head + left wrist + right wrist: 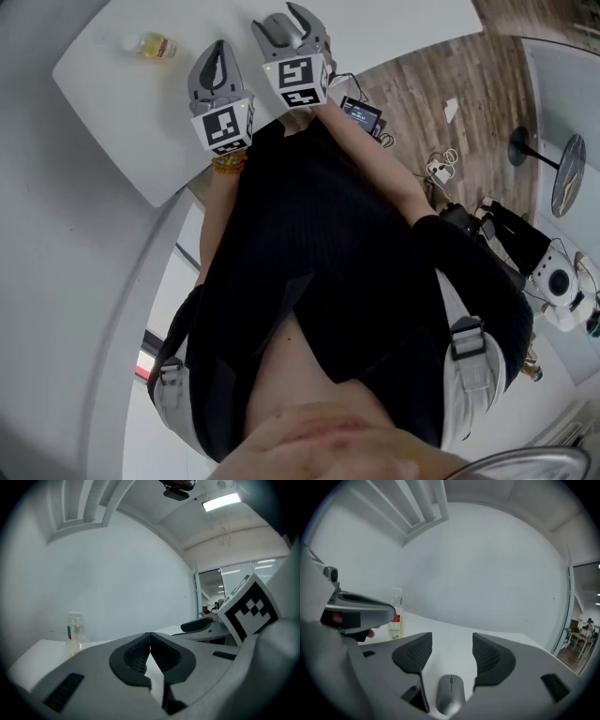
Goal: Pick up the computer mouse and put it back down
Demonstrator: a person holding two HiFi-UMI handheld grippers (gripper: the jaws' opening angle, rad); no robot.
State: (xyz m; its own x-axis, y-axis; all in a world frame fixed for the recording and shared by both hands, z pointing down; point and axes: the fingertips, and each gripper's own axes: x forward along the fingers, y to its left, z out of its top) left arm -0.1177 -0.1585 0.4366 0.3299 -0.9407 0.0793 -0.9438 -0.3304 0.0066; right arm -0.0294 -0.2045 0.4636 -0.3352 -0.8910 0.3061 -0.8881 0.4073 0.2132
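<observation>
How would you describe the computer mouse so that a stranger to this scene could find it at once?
Start at the white table, then find the right tool, held open over it. Lying on the table between its jaws is the mouse: a low, grey oval with a scroll wheel, unlike the upright clear bottle farther off.

Head view looks steeply down at the white table [112, 108]; both gripper views ride low over it, facing the wall [487, 564] — all three share the bottle [150, 45].
</observation>
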